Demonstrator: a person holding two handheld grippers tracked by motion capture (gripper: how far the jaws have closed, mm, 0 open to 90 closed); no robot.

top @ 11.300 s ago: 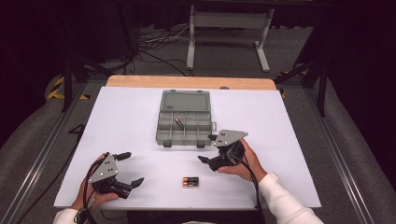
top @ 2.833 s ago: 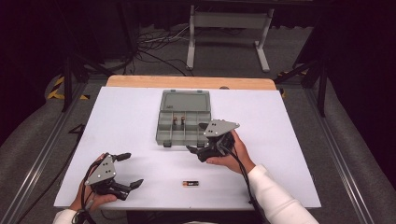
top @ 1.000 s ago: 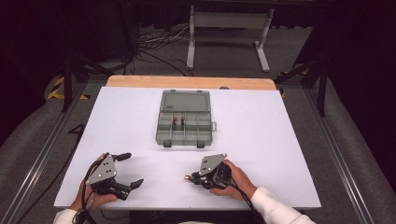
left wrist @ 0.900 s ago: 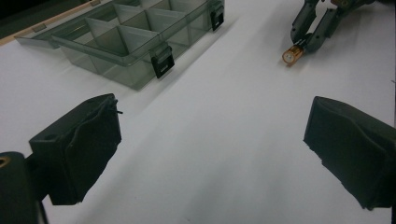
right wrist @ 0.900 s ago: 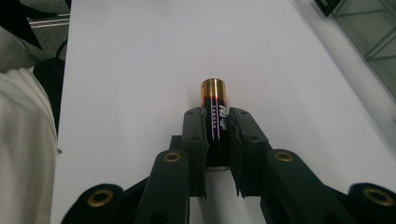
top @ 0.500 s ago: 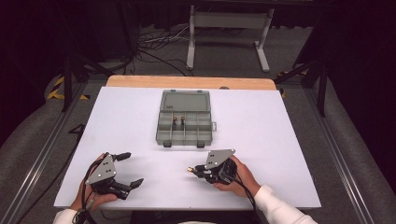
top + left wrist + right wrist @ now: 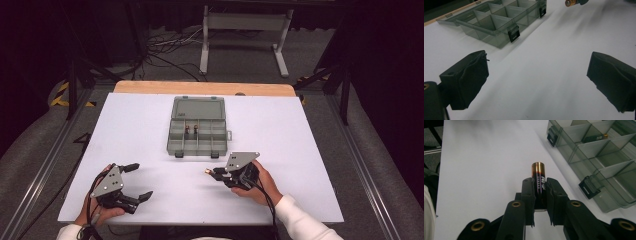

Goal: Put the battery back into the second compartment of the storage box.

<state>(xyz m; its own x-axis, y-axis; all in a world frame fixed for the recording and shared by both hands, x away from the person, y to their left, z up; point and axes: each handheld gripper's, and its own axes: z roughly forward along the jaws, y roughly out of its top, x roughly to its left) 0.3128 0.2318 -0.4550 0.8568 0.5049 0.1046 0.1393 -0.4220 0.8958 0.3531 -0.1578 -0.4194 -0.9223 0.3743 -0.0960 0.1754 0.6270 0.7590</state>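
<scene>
Now that the last battery (image 7: 538,180) has come up off the counter (image 7: 150,125), clamped in the right gripper (image 7: 214,172) near the front edge, only its drop into the organizer box (image 7: 198,131) remains, while the left gripper (image 7: 135,181) idles with fingers wide.

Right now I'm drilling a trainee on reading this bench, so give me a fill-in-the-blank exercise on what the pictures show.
1. The right gripper is shut on a ____.
2. The left gripper rests on the white table with its jaws ____.
3. The grey organiser box has its lid ____.
4. The number of batteries lying in the box is ____.

Missing words: battery; open; open; two
</scene>
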